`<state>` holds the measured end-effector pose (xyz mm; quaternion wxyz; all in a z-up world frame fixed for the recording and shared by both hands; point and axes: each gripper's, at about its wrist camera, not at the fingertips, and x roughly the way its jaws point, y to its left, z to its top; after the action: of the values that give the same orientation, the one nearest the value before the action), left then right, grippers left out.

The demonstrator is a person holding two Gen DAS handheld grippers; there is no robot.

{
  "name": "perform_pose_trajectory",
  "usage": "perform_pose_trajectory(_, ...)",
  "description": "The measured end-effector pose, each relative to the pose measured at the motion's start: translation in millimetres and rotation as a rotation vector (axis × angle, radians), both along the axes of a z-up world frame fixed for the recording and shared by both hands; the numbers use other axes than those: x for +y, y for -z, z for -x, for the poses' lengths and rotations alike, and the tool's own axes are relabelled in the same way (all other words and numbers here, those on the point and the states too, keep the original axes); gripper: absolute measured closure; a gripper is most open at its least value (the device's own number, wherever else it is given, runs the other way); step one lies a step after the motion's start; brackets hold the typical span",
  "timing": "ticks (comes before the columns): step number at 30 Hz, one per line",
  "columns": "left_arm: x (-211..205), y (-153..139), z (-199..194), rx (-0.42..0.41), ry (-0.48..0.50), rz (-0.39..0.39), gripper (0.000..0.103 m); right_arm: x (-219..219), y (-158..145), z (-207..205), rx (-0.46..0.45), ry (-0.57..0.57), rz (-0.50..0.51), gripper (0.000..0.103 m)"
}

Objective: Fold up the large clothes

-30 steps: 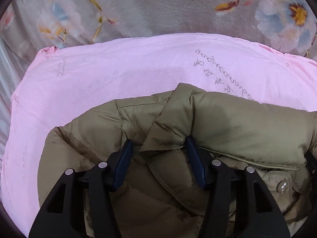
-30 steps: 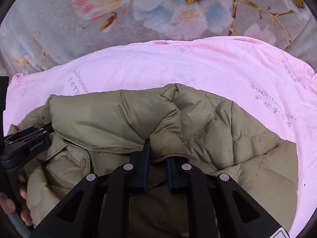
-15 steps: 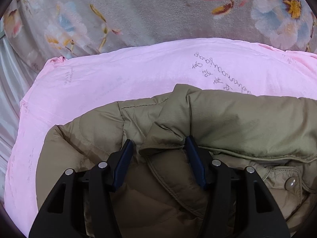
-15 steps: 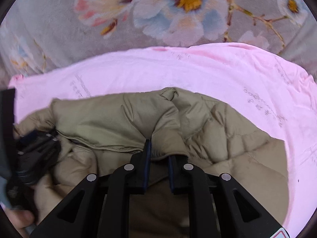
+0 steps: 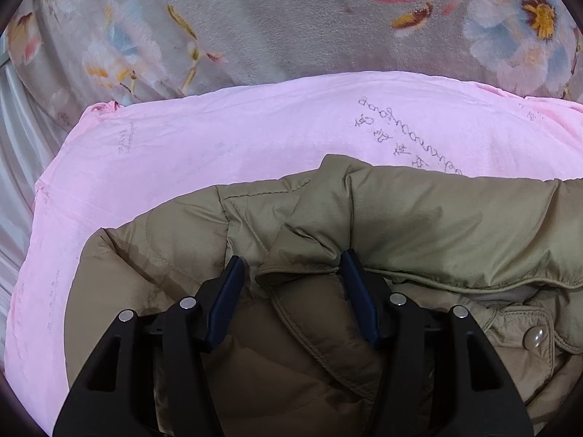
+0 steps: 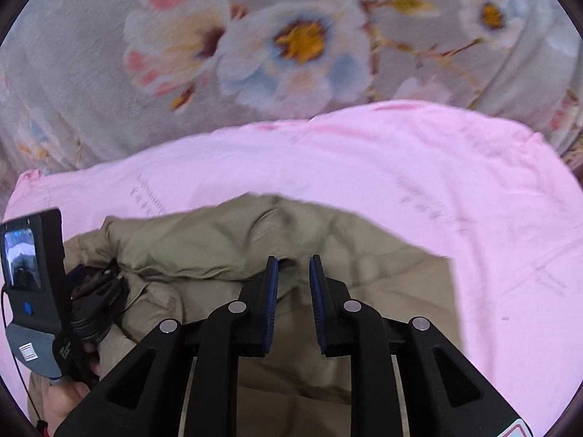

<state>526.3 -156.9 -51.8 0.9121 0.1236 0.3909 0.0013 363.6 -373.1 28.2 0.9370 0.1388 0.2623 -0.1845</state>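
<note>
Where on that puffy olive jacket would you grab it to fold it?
Probably the raised fold of the olive jacket, the ridge standing between the left gripper jaws. It stands proud of the flat quilted body, so open jaws can straddle it coming from the near edge, over the pink sheet.

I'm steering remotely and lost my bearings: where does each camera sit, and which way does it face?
Left wrist: rides on the left tongs, looking forward and down over the olive jacket on the pink sheet; its own open fingers show.
Right wrist: rides on the right tongs, looking down at the same jacket; its fingers, slightly apart, show, plus the left tongs' body at the left edge.
Shared: jacket, pink sheet, floral blanket.
</note>
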Motion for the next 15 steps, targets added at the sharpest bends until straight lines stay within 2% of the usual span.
perform_pose_trajectory(2, 0.7, 0.0, 0.1, 0.000, 0.002, 0.002, 0.049, -3.1, -16.0, 7.3, -0.058, -0.012, -0.024, 0.084)
perform_pose_trajectory(5, 1.0, 0.0, 0.2, -0.001, 0.001, 0.005, 0.049, 5.8, -22.6, -14.9, -0.052, -0.061, 0.001, 0.084)
perform_pose_trajectory(11, 1.0, 0.6, -0.2, -0.003, 0.001, 0.008, 0.049, 16.3, 30.9, -73.1, 0.087, -0.094, 0.032, 0.087)
perform_pose_trajectory(15, 0.1, 1.3, -0.4, -0.004, 0.001, 0.006, 0.049, 19.8, 46.6, -78.0, 0.085, -0.085, 0.068, 0.088)
